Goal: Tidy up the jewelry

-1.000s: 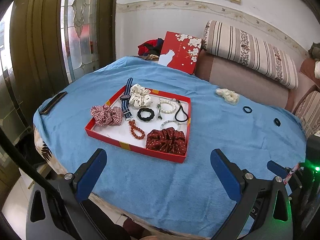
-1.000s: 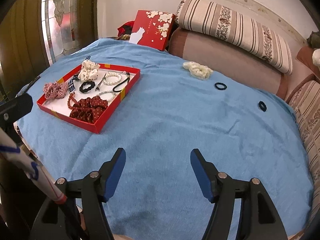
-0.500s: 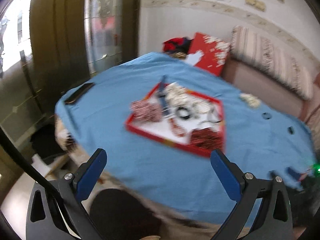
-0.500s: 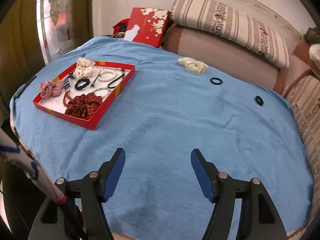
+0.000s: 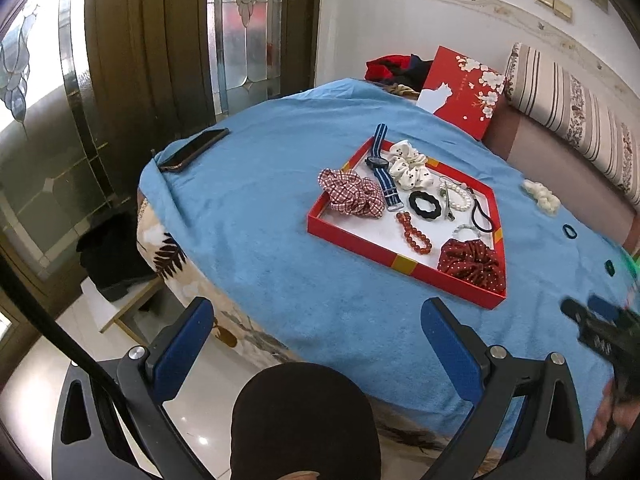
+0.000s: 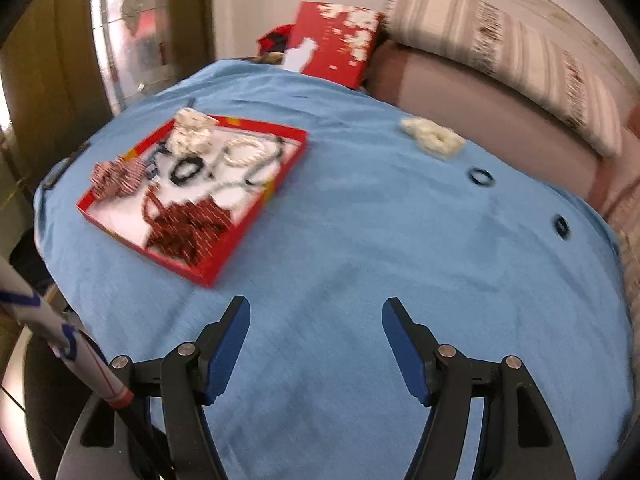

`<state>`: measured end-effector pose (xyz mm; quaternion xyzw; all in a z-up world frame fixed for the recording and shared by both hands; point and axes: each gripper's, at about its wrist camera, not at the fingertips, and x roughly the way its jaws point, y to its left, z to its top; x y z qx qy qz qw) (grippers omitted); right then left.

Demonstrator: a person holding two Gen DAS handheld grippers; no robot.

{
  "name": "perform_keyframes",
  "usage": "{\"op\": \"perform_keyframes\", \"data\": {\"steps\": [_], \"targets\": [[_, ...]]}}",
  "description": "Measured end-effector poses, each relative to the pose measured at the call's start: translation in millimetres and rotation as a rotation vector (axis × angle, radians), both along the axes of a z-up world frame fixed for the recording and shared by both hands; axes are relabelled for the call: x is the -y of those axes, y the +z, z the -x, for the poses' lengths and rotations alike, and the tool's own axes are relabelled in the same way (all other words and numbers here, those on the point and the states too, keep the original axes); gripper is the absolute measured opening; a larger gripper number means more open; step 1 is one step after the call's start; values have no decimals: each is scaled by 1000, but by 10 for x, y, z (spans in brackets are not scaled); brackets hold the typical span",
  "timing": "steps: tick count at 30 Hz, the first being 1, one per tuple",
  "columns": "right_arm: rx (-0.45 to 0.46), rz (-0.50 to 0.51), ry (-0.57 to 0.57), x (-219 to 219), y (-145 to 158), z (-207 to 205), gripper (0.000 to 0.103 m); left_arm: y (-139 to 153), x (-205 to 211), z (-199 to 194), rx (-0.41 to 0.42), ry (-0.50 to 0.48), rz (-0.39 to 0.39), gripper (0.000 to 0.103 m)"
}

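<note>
Your left gripper (image 5: 316,334) hangs open and empty over the near edge of the table (image 5: 280,248), and your right gripper (image 6: 316,340) is open and empty above the blue cloth. Beyond them sits the red tray (image 5: 400,258) holding scrunchies, bead bracelets and a striped watch (image 5: 380,164). Farther right, a cream scrunchie (image 6: 432,138) and two black hair ties (image 6: 481,177) lie loose on the cloth, well apart from the tray.
</note>
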<state>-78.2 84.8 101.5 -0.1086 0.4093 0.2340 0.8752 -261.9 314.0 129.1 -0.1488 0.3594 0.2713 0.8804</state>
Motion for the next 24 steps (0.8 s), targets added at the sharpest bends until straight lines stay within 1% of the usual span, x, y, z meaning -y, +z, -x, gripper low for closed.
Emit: {"op": "perform_keyframes", "data": {"steps": [3, 5, 8, 11, 15, 19, 22, 24], "targets": [[-17, -39, 34, -274, 37, -200, 72, -40, -80, 15, 8, 2, 32, 103], [-32, -63, 73, -500, 36, -330, 67, -68, -137, 32, 20, 1, 63, 103], [-44, -70, 128, -895, 9, -486, 63, -114, -232, 24, 33, -4, 102, 103], [-53, -85, 181, -1283, 4, -585, 58, -152, -318, 18, 41, -3, 113, 103], [-99, -112, 261, -1922, -27, -672, 58, -200, -377, 8, 50, -10, 125, 103], [-156, -87, 322, -2571, -187, -705, 58, -284, -436, -15, 33, -7, 135, 103], [-167, -39, 342, -2910, -331, -686, 55, -347, -495, -13, 19, 2, 148, 103], [-165, 13, 363, -3030, -423, -632, 55, -380, -536, -4, 14, 10, 160, 103]]}}
